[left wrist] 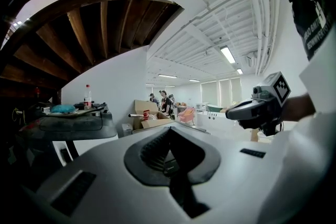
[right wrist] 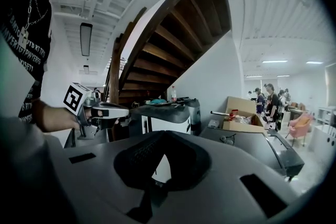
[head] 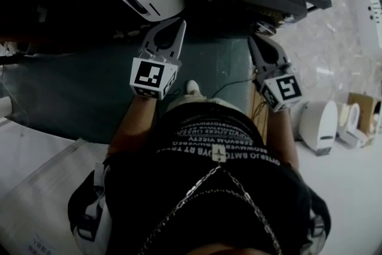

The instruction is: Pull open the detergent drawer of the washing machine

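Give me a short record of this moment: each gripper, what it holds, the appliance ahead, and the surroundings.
left gripper: jaws shut, nothing between them
right gripper: jaws shut, nothing between them
contact: neither gripper touches anything
appliance: white front, dark top, ahead by the wooden staircase, possibly the washing machine
detergent drawer: cannot be made out
on the appliance: a bottle
background: cardboard box, people standing
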`<state>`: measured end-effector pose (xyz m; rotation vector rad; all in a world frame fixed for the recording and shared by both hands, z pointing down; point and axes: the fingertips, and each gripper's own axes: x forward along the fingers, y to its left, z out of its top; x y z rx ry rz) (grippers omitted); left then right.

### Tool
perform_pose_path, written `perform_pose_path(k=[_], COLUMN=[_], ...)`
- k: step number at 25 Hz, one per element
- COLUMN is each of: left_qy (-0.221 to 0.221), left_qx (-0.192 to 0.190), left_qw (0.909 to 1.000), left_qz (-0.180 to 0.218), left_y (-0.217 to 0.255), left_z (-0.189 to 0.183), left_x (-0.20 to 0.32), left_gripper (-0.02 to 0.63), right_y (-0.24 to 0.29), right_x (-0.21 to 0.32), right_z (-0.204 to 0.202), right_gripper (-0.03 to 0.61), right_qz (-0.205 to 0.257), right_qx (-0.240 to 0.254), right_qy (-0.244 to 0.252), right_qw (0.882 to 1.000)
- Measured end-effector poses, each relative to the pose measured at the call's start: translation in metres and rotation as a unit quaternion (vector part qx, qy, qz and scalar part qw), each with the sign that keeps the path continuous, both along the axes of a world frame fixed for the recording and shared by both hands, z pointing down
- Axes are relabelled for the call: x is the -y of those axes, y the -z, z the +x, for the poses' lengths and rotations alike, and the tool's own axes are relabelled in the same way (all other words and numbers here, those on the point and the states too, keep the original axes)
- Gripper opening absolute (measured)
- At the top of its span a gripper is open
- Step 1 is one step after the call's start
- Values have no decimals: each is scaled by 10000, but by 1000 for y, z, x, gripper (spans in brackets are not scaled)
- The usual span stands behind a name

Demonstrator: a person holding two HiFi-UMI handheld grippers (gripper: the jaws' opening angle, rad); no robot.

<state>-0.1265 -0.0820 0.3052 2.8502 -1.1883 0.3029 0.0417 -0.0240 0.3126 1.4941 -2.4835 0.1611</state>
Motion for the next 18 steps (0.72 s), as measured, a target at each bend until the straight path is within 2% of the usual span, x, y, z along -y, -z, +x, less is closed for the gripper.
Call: perform_pose_path(k=[7,12,16,18], left_qy=[-259,-433,-424,-407], left_qx=[-75,-65,-208,-110], left_qw=[9996,9990,9988,9991], left_qz=[-56,-77,-130,-76], left_y=[-5,-10,-11,-12], left_z=[-14,-15,-15,-17], left_x=[13,12,9,9], left_gripper=[3,4,3,3], right_y=[2,3,6,5], right_x=[5,-1,-4,-5], right_z=[-19,-17,-18,-20], right_gripper=[3,3,3,3], right_qz=[7,-21,-8,-26], right_qx=[-160,-261,-278,-273], right_qy=[-181,-318,-355,-311], right_qw=[9997,9992,9990,9991])
